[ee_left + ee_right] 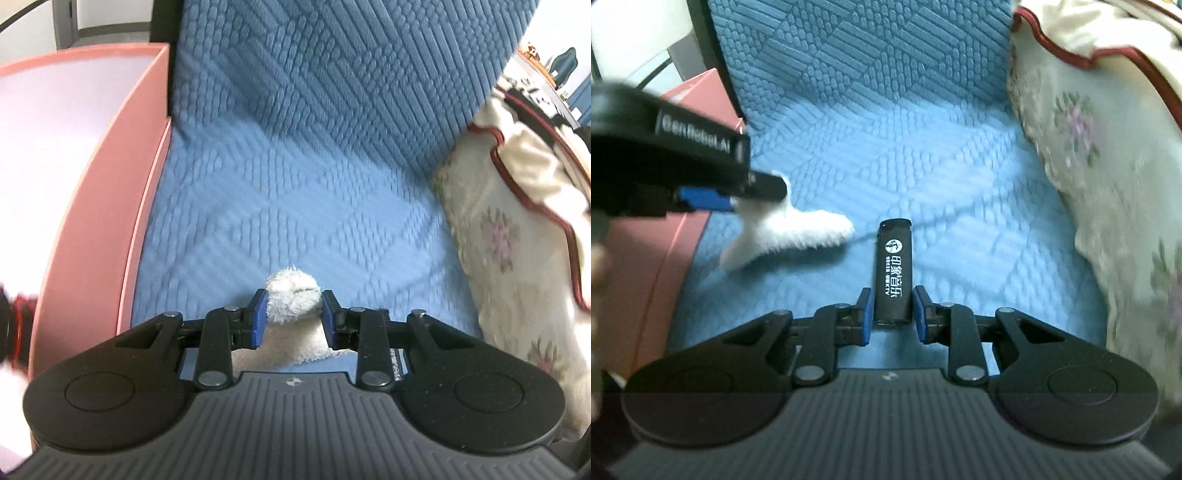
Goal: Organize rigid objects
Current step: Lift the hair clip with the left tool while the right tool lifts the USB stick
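Observation:
My left gripper (294, 300) is shut on a white fluffy plush piece (293, 297), held above the blue quilted sofa seat (295, 192). From the right wrist view, that left gripper (738, 195) shows at the left with the white plush piece (790, 232) hanging from its blue pads. My right gripper (893, 303) is shut on a black lighter (893, 269) with white print, which sticks forward between the pads above the seat.
A pink box (110, 206) with a pale inside stands at the left edge of the seat, also visible as the pink box (646, 266). A cream floral cushion (517, 240) with dark red piping fills the right side, as does the cushion (1108, 184).

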Motion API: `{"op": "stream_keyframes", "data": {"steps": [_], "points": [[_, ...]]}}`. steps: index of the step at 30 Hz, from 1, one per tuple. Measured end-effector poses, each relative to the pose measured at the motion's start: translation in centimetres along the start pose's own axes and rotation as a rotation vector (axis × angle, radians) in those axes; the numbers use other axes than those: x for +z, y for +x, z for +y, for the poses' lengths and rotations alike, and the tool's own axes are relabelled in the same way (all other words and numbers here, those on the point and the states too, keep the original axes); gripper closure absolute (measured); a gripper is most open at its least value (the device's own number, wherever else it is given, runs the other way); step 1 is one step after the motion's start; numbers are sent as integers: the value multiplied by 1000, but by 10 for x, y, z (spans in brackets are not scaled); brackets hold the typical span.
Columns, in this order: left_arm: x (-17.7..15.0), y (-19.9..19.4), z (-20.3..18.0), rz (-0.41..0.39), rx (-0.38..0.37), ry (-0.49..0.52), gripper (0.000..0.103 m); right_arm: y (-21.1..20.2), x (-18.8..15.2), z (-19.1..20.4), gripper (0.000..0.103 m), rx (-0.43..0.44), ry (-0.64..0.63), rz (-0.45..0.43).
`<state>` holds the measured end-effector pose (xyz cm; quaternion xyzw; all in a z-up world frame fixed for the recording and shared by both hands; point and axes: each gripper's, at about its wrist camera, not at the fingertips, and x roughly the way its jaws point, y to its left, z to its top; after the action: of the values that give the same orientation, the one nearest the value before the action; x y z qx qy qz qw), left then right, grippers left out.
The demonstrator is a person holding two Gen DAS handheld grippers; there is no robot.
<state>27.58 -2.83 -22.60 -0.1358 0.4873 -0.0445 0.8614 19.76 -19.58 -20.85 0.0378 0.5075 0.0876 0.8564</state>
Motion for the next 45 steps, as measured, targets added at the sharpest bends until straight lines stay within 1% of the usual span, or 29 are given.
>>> {"op": "stream_keyframes", "data": {"steps": [3, 7, 10, 12, 14, 17, 19, 22, 23, 29, 33, 35, 38, 42, 45], "points": [[-22, -10, 0, 7, -1, -6, 68, -10, -14, -2, 77, -22, 13, -3], [-46, -27, -8, -12, 9, 38, 68, -23, -26, -1, 77, -20, 21, -6], [-60, -38, -8, -16, 4, 39, 68, -31, -40, 1, 77, -18, 41, -13], [-65, -42, -9, -20, 3, 50, 68, -35, -46, 2, 75, -18, 50, -38], [-66, -45, -9, -27, -4, 52, 68, -36, -48, 2, 74, -11, 41, -63], [-64, -46, -9, -32, -20, 44, 68, -34, -44, 0, 74, 24, 50, -76], [-64, -48, -9, -37, -29, 46, 68, -30, -42, 2, 74, 10, 31, -86], [-62, -47, -9, -40, -27, 43, 68, -22, -40, 1, 74, -13, 17, -76], [-62, -47, -8, -41, -28, 41, 68, -20, -38, 1, 72, -11, 18, -74], [-61, -46, -3, -40, -34, 32, 68, -12, -31, 7, 72, -15, -35, -102], [-60, -45, 0, -41, -33, 27, 68, -6, -30, 8, 73, -48, -58, -90], [-60, -44, 0, -40, -33, 24, 68, -4, -30, 6, 75, -44, -50, -70], [-60, -42, 0, -38, -32, 24, 68, -3, -29, 6, 76, -46, -62, -63], [-60, -42, -1, -37, -30, 27, 68, -5, -29, 7, 77, -47, -72, -58], [-61, -41, 0, -44, -27, 28, 68, -6, -27, 6, 77, -69, -71, -56]]}}
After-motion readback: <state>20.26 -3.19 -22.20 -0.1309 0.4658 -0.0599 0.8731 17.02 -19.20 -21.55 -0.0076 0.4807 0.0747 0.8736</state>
